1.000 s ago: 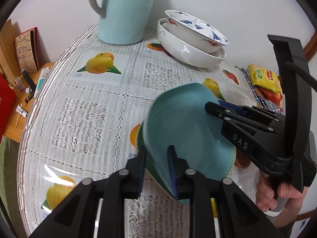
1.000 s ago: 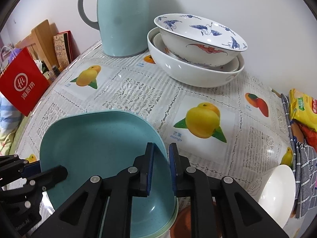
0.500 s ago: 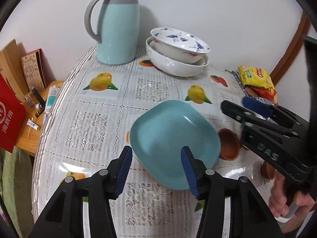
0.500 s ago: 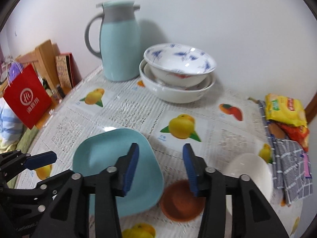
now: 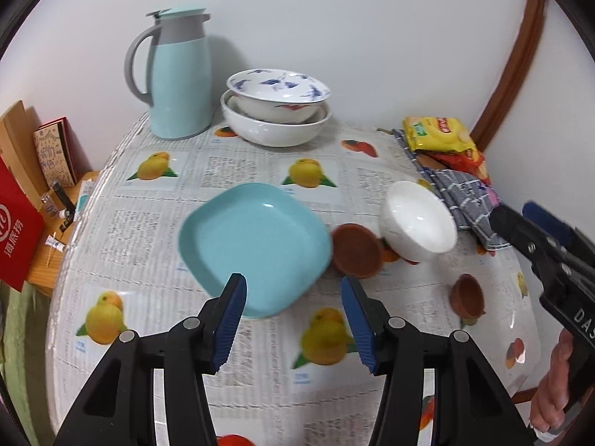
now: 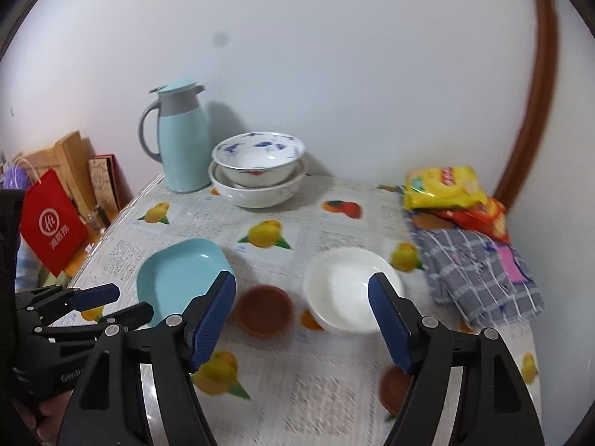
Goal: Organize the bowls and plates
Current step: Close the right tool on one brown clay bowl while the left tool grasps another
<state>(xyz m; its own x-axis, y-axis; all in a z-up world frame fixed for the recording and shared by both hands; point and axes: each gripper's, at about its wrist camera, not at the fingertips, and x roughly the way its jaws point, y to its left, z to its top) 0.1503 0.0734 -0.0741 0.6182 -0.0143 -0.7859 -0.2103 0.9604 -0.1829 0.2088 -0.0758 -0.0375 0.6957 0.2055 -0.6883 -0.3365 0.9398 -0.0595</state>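
A teal square plate [image 5: 256,245] [image 6: 182,278] lies flat on the fruit-print tablecloth [image 5: 230,171]. To its right sit a brown bowl [image 5: 357,254] [image 6: 264,308], a white bowl [image 5: 418,226] [image 6: 349,290] and a small brown cup [image 5: 466,293]. By the wall, a blue-patterned bowl [image 5: 279,93] rests inside a larger white bowl [image 5: 275,132]. My left gripper [image 5: 293,286] hovers open above the plate's near edge, holding nothing. The jaws of my right gripper [image 6: 302,282] are opening, with nothing between them, above the brown and white bowls.
A pale blue thermos jug [image 5: 178,74] stands at the back left. Snack packets [image 5: 438,133] and a checked cloth [image 5: 461,193] lie along the right side. A red bag [image 5: 18,230] and books sit beyond the table's left edge.
Both grippers let go of the teal plate, which now lies flat on the table. Both have opened, risen and drawn back, the right one further.
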